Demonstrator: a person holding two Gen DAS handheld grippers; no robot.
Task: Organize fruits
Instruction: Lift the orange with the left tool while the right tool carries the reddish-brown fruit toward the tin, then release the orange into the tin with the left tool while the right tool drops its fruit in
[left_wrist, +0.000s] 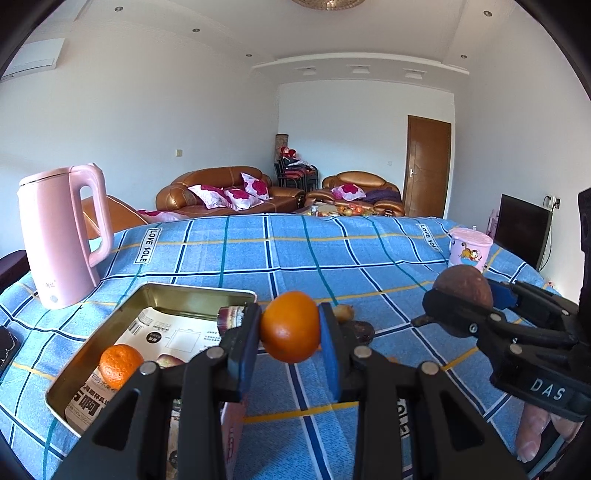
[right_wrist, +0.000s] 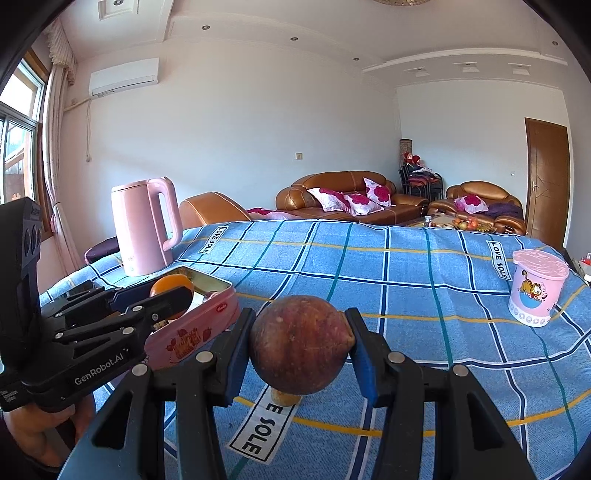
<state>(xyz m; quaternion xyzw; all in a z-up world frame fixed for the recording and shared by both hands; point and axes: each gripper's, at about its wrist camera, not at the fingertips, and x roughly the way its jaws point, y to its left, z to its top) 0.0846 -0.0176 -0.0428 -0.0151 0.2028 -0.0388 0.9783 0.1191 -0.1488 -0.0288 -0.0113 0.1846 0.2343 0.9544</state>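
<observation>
On the bench (left_wrist: 369, 258), draped in a blue plaid cloth, a pink electric kettle (left_wrist: 62, 236) stood at about nine o'clock in the left wrist view, upright and just beyond the far left corner of an open metal tin (left_wrist: 92, 347). The tin lay at about eight o'clock, lined with a printed paper sheet; a mandarin (left_wrist: 120, 365) rested inside near its near end, with a reddish fruit partly hidden behind the gripper beside it. At the centre the left gripper (left_wrist: 290, 328) was clamped on an orange (left_wrist: 290, 326), its blue pads pressed against both sides, the fruit held above the cloth just right of the tin's rim. Just beyond it, small fruits (left_wrist: 345, 314) lay on the cloth, too hidden to name. At about three o'clock the right gripper (left_wrist: 461, 299) was closed on a brown-red apple (left_wrist: 463, 286), level with the orange but well apart from it, and a pink cartoon cup (left_wrist: 469, 247) with a lid stood behind it near the bench's right edge. In the right wrist view the same apple (right_wrist: 301, 343) filled the centre between the right gripper (right_wrist: 301, 345) pads, clear of the cloth, with a small yellowish fruit (right_wrist: 284, 397) lying under it, and the tin's pink outer wall (right_wrist: 192, 336) showed at nine o'clock.
</observation>
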